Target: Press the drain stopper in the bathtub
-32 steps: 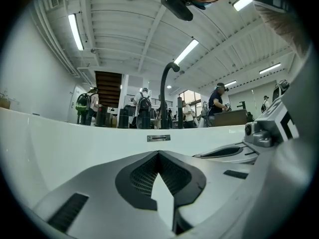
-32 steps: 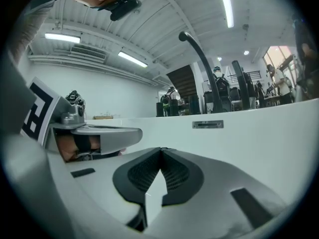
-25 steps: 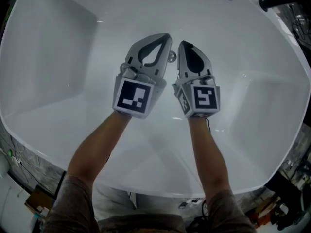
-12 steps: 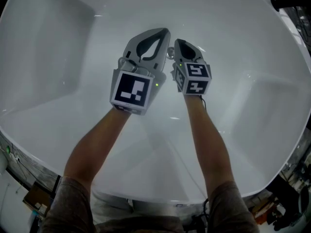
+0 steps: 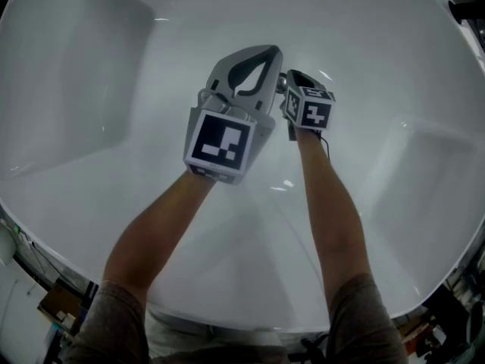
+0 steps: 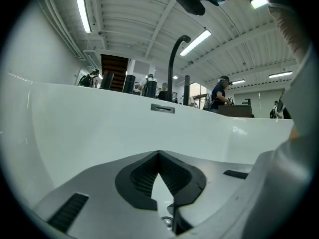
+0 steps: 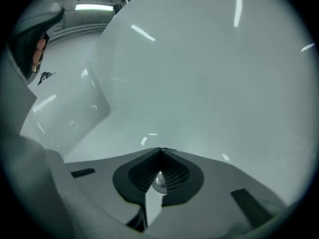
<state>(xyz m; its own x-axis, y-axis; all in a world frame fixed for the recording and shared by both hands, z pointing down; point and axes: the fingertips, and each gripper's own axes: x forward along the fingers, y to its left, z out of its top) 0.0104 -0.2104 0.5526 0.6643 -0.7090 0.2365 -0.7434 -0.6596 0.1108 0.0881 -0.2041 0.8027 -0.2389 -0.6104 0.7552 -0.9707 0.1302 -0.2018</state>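
Note:
The chrome drain stopper [image 5: 281, 84] shows as a small shiny dome on the floor of the white bathtub [image 5: 114, 165], squeezed between my two grippers in the head view. My right gripper [image 5: 294, 77] points steeply down at it, jaws shut. In the right gripper view the stopper [image 7: 159, 180] shines through the slot just behind the closed tips of that gripper [image 7: 160, 151]; whether they touch it I cannot tell. My left gripper [image 5: 270, 51] hovers beside it, shut and holding nothing. Its tips [image 6: 158, 154] face the tub's far wall, with a chrome glint [image 6: 168, 222] low between the fingers.
The tub's far wall carries an overflow slot [image 6: 163, 108], and a black curved faucet [image 6: 172, 63] rises behind the rim. Several people stand far off in the hall. Sloped tub walls [image 5: 424, 173] surround both arms.
Both grippers have moved forward over the tub floor. The right gripper has tipped steeply downward at the stopper, so its marker cube now faces the head camera.

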